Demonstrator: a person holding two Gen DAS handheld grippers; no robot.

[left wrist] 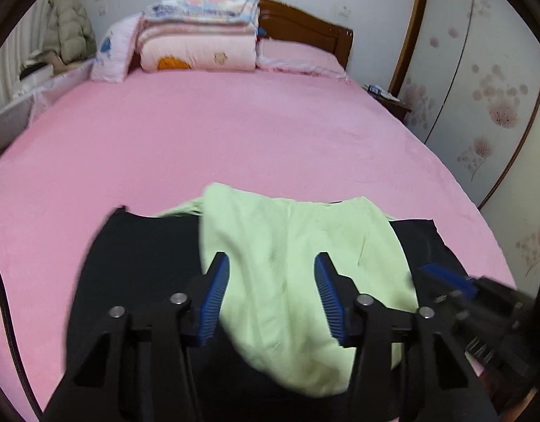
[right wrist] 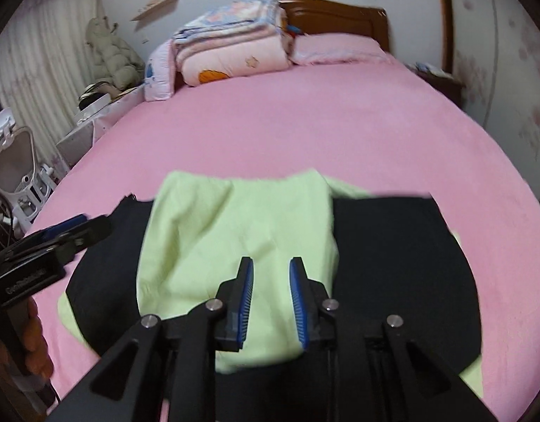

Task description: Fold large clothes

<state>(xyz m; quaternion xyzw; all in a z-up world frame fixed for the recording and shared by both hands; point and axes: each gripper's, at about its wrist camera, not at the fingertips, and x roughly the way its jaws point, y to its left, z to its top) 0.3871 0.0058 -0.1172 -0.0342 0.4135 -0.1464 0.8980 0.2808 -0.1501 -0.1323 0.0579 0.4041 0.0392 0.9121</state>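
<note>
A light green garment [left wrist: 287,256] lies partly folded over a black board [left wrist: 136,256] on the pink bed [left wrist: 217,133]. My left gripper [left wrist: 271,262] is open above the green cloth, with nothing between its blue pads. The right gripper shows at the right edge [left wrist: 445,277]. In the right wrist view the green garment [right wrist: 235,232] covers the middle of the black board [right wrist: 403,256]. My right gripper [right wrist: 270,265] is open with a narrower gap, just above the cloth. The left gripper shows at the left [right wrist: 66,228].
Folded quilts [left wrist: 199,35] and a pillow [left wrist: 294,56] lie at the wooden headboard [left wrist: 305,21]. A nightstand [left wrist: 386,98] and wardrobe doors [left wrist: 481,88] stand to the right. A white chair [right wrist: 17,161] and clutter sit left of the bed.
</note>
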